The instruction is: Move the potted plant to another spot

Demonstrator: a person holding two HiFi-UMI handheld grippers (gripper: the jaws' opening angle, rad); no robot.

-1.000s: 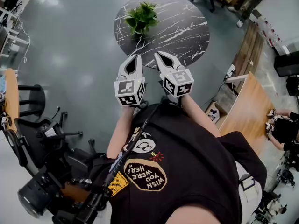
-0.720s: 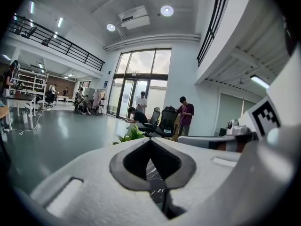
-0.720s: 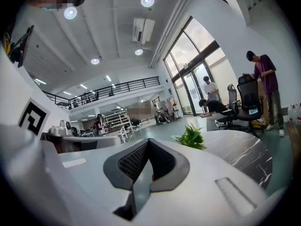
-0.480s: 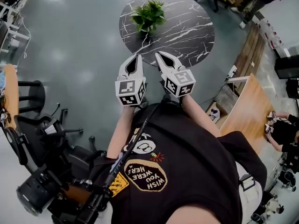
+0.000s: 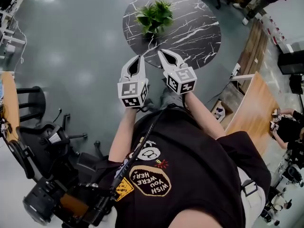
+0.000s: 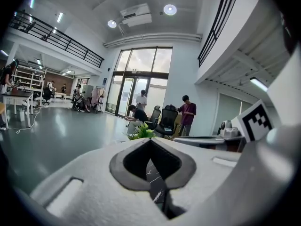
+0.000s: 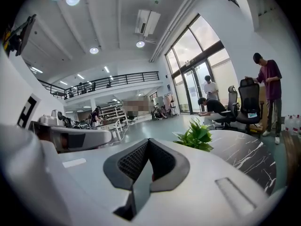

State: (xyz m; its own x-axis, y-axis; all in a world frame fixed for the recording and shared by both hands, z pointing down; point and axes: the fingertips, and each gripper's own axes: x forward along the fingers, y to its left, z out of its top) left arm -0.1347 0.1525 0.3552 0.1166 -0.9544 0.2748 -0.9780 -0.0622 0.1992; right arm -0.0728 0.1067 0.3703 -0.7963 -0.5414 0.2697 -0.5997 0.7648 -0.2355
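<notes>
A leafy green potted plant [image 5: 154, 17] stands near the far left edge of a round black marble table [image 5: 194, 32]. Both grippers are held side by side in front of me, short of the table's near rim and pointing at it. My left gripper [image 5: 137, 59] has its jaws together with nothing between them. My right gripper [image 5: 163, 54] is likewise shut and empty. In the left gripper view the plant [image 6: 141, 133] peeks just over the left gripper's [image 6: 149, 141] tips. The right gripper view shows the plant [image 7: 196, 136] on the table [image 7: 247, 157], to the right of the right gripper's [image 7: 148, 140] tips.
Grey polished floor surrounds the table. Black office chairs [image 5: 50, 137] stand at my left, a wooden desk [image 5: 251, 108] at my right. Several people and office chairs [image 6: 167, 119] are beyond the table, one person standing [image 7: 266, 86] close to its far side.
Both grippers have moved forward toward the table and slightly down, staying shut. The table and plant now sit closer to the gripper tips in the head view.
</notes>
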